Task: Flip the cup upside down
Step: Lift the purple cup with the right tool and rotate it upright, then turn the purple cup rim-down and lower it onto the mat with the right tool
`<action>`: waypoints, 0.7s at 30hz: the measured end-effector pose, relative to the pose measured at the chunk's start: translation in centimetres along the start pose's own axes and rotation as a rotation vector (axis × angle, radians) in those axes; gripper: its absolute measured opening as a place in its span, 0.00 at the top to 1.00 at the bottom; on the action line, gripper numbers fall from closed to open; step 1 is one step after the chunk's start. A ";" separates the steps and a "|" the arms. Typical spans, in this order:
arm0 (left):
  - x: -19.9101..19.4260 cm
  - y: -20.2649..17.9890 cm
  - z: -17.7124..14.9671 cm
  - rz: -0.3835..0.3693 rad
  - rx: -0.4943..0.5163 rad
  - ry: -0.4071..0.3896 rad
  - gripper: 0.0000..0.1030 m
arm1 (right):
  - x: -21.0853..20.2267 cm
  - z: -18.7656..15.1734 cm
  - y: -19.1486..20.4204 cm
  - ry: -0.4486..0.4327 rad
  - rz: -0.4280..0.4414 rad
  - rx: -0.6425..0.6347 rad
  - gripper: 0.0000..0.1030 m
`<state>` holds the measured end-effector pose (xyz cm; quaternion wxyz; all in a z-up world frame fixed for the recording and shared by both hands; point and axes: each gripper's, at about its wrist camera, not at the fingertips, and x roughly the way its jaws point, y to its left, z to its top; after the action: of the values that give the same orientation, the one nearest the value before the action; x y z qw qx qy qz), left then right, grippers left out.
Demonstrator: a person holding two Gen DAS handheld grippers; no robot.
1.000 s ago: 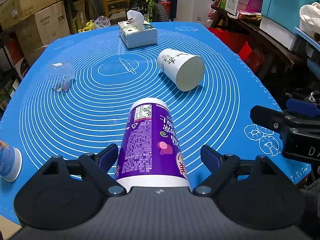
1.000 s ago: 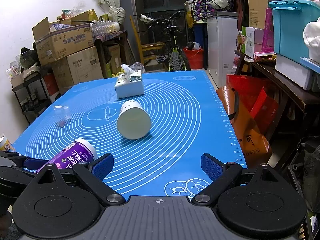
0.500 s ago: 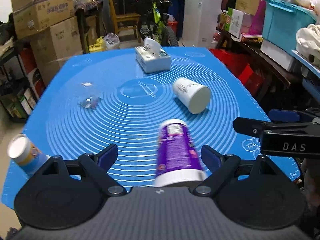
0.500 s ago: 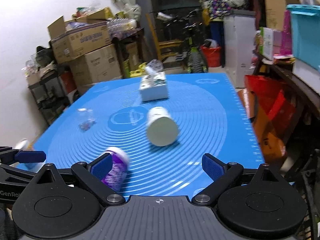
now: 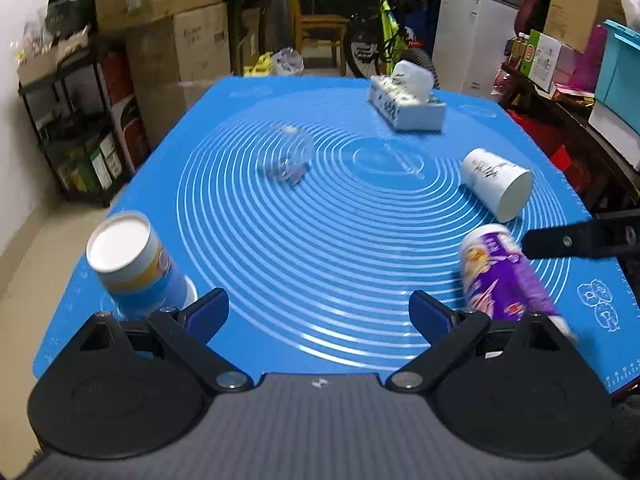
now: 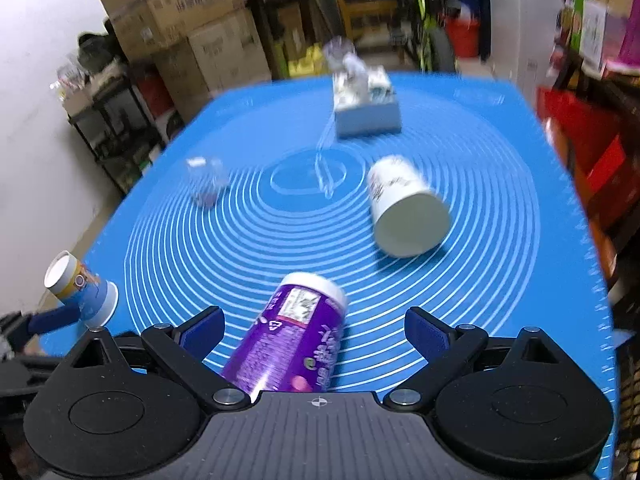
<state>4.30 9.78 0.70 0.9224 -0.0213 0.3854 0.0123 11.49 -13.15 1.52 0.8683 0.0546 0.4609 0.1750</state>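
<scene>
A purple cup [image 6: 292,340] lies on its side on the blue mat [image 6: 500,280], between the open fingers of my right gripper [image 6: 316,330], not touched. It also shows in the left wrist view [image 5: 502,276], right of my open, empty left gripper [image 5: 320,310]. A white cup [image 6: 402,210] lies on its side mid-mat, also in the left wrist view [image 5: 496,184]. A yellow and blue cup [image 5: 136,266] stands upside down at the mat's near left corner, also in the right wrist view [image 6: 80,286].
A tissue box [image 5: 406,98] stands at the far side of the mat, also in the right wrist view [image 6: 366,108]. A clear plastic cup [image 5: 290,158] sits left of centre. Cardboard boxes [image 5: 176,24], shelves and a bicycle stand beyond the table.
My left gripper has swung left, away from the purple cup, toward the yellow and blue cup. My right gripper has moved left so the purple cup now lies between its open fingers.
</scene>
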 end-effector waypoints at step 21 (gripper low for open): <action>1.4 0.0 -1.1 0.002 0.014 0.005 0.07 | 3.8 -0.5 1.2 0.080 0.032 -0.045 0.30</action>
<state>4.54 9.74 -1.10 0.9215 -0.0146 0.3879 0.0103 12.78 -10.67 -1.43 0.8473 0.0351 0.4904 0.2011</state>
